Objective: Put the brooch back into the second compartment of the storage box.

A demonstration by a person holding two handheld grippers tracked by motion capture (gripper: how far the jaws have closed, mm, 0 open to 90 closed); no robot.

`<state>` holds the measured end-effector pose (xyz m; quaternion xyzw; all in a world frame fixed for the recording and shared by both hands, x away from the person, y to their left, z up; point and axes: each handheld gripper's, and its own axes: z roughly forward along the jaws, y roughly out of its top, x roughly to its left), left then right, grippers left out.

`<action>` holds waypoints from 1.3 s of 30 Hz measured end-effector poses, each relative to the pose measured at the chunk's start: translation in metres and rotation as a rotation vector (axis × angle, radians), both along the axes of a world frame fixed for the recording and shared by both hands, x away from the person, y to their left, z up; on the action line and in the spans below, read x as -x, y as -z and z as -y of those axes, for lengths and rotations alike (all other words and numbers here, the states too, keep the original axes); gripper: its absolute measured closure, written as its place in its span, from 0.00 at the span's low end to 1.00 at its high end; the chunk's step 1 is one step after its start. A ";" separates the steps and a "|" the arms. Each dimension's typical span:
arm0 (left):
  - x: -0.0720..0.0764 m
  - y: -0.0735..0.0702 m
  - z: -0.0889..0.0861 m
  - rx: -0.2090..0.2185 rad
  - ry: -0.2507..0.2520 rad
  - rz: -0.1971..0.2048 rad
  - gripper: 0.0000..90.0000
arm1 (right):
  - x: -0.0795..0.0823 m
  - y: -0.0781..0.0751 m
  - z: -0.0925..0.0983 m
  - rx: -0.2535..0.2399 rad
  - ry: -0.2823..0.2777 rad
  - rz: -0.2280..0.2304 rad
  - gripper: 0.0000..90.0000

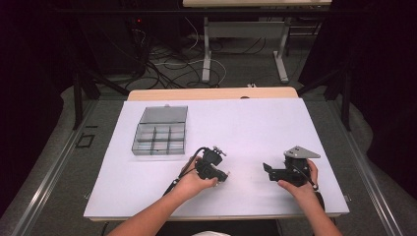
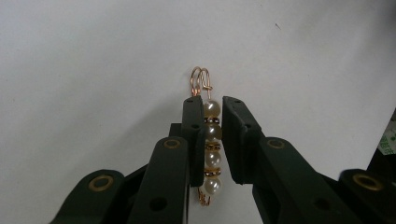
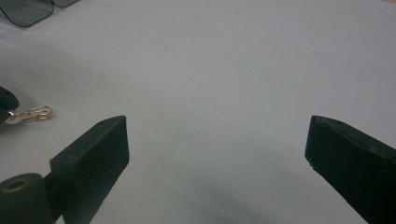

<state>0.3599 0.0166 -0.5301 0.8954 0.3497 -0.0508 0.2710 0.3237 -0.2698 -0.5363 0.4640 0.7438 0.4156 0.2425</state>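
Pinching a pearl earring (image 2: pixel 211 144) between their pads, the left tongs (image 1: pixel 222 175) sit low over the tabletop (image 1: pixel 246 123) a little left of the middle of its near edge. In the left gripper view the earring's long axis runs straight along the jaws: four pearls in a row with small gold spacers between them, the copper-coloured hooks (image 2: pixel 201 80) poking out past the jaw tips and a small loop showing at the inner end. The jaws press on the sides of the beads, so the piece is held lengthwise, not across.

The right tongs (image 1: pixel 268 172) hover near the right part of the same near edge, spread wide with nothing between them; in the right gripper view the hooks (image 3: pixel 37 113) show off to its left, so the earring lies to the side of the right tongs rather than ahead of them.

The clear compartment box (image 1: pixel 160 130), lid open, stands toward the far left corner of the tabletop, well apart from both hands. It lies up and left of the left tongs, and the left hand is plainly the nearer one, so I judge the earring would travel that way, hooks leading, into one of the small compartments.
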 end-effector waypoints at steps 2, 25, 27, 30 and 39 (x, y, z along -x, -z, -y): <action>0.000 0.000 0.000 0.000 0.000 0.000 0.88 | 0.000 0.000 0.000 0.000 0.000 0.000 0.07; 0.003 -0.006 -0.009 0.044 -0.011 0.098 0.89 | 0.000 0.000 0.000 -0.001 0.000 0.000 0.07; 0.001 -0.007 -0.012 0.034 0.001 0.115 0.89 | 0.000 0.000 0.000 -0.001 0.000 -0.001 0.07; 0.001 -0.007 -0.014 0.044 -0.006 0.131 0.89 | 0.000 0.000 0.000 0.000 -0.001 -0.001 0.07; -0.004 -0.011 -0.025 0.065 -0.019 0.179 0.89 | 0.000 0.000 0.000 0.001 0.000 0.000 0.07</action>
